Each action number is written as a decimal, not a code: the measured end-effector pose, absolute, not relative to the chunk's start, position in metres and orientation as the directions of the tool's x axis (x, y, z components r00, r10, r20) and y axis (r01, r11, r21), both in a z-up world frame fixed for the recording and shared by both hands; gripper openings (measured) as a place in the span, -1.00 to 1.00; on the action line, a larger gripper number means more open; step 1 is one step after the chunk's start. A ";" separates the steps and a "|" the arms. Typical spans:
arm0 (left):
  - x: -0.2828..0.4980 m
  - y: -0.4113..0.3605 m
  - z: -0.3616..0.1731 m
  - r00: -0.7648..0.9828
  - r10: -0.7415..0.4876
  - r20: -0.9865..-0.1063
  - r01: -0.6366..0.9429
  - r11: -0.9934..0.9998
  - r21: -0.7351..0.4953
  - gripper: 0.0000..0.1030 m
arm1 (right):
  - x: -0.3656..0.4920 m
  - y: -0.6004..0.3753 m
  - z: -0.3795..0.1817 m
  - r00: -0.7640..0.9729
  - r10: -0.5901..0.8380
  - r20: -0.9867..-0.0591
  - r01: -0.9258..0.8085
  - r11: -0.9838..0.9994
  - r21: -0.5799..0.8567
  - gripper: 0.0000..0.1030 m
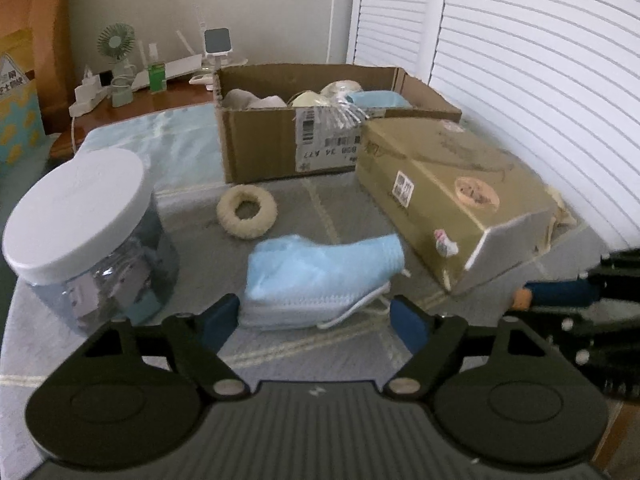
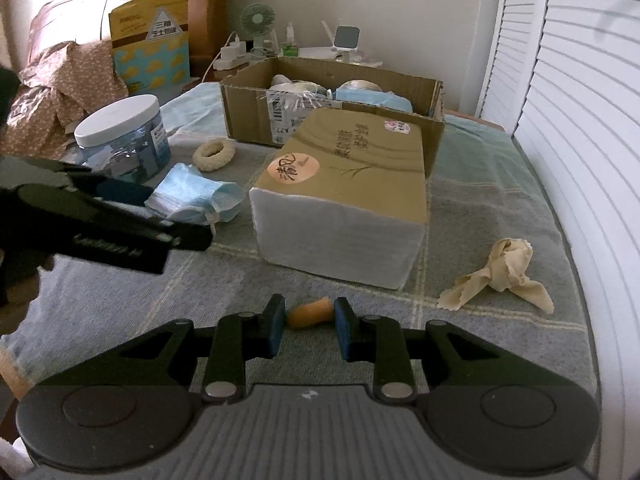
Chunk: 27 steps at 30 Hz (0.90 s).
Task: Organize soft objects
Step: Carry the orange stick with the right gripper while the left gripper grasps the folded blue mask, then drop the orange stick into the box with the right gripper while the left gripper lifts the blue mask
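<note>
Left gripper (image 1: 316, 316): jaws spread, straddling the masks (image 1: 320, 276) at 12 o'clock; pads at either flank, not clearly pressing. Looks like a grasp lining up.
Masks: blue stack on the bed (image 2: 480, 208), loose ear loop trailing at 4 o'clock. Soft pile, so a wide straddle makes sense; a narrow pinch would likely lift only the top few.
Right gripper (image 2: 310, 326): jaws pressed in on the orange plug (image 2: 307, 313), held low over the bed, near side of the tissue pack (image 2: 344, 216). Probably parked there to leave the left side room.
Box (image 1: 288, 140): open at 12 o'clock, already holding pale bundles and blue masks; my guess is that's where the soft things go.
Ring (image 1: 247, 210): cream, lying flat between the masks and box, untouched.
Cloth (image 2: 500, 276): crumpled beige, at 2 o'clock from the right gripper, not yet collected.
Jar (image 1: 88, 236): lidded, at 10 o'clock of the masks, close by; a careless lift could nudge it.
Progress: part-way, several soft pieces out on the bed.
</note>
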State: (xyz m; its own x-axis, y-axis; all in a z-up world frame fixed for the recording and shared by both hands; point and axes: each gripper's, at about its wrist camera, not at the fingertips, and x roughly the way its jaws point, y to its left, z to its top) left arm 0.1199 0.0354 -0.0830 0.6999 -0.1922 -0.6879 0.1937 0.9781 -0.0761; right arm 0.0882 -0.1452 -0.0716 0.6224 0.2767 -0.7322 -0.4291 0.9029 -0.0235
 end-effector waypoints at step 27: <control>0.135 0.036 -0.080 0.705 -0.207 -0.678 0.179 0.977 -0.112 0.14 | 0.089 -0.141 -0.067 0.626 0.247 -0.740 -0.450 0.889 -0.083 -0.41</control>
